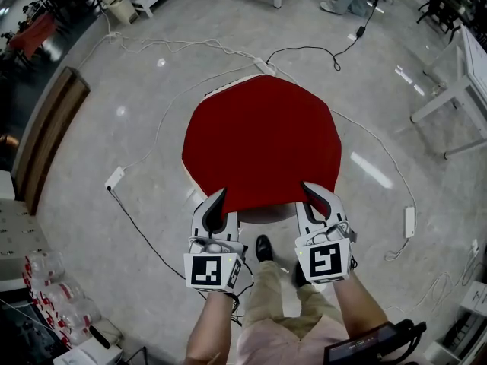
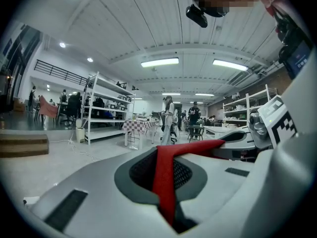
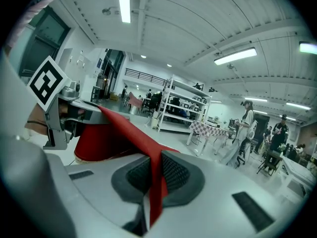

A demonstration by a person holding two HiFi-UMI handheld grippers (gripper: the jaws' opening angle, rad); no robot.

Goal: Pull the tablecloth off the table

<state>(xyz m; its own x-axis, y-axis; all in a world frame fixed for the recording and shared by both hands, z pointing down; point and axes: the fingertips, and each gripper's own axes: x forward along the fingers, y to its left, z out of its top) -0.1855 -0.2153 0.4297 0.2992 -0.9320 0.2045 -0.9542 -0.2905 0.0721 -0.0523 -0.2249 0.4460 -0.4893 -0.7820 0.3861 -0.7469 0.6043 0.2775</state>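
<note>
A red tablecloth [image 1: 262,139] covers a small round table, whose pale rim [image 1: 266,214] shows just under the cloth's near edge. Both grippers sit at that near edge. My left gripper [image 1: 217,201] is shut on the cloth's hem at the left; in the left gripper view a red fold [image 2: 166,182] is pinched between the grey pads [image 2: 193,175]. My right gripper [image 1: 316,193] is shut on the hem at the right, with the red cloth [image 3: 153,182] clamped between its pads [image 3: 173,175]. The cloth runs taut from one gripper to the other.
White cables and a power strip [image 1: 114,178] lie on the floor around the table. A wooden bench [image 1: 49,135] stands at the left and a white table [image 1: 456,90] at the right. The person's shoe [image 1: 264,247] is close to the table's base. Shelving [image 3: 183,108] and people stand far off.
</note>
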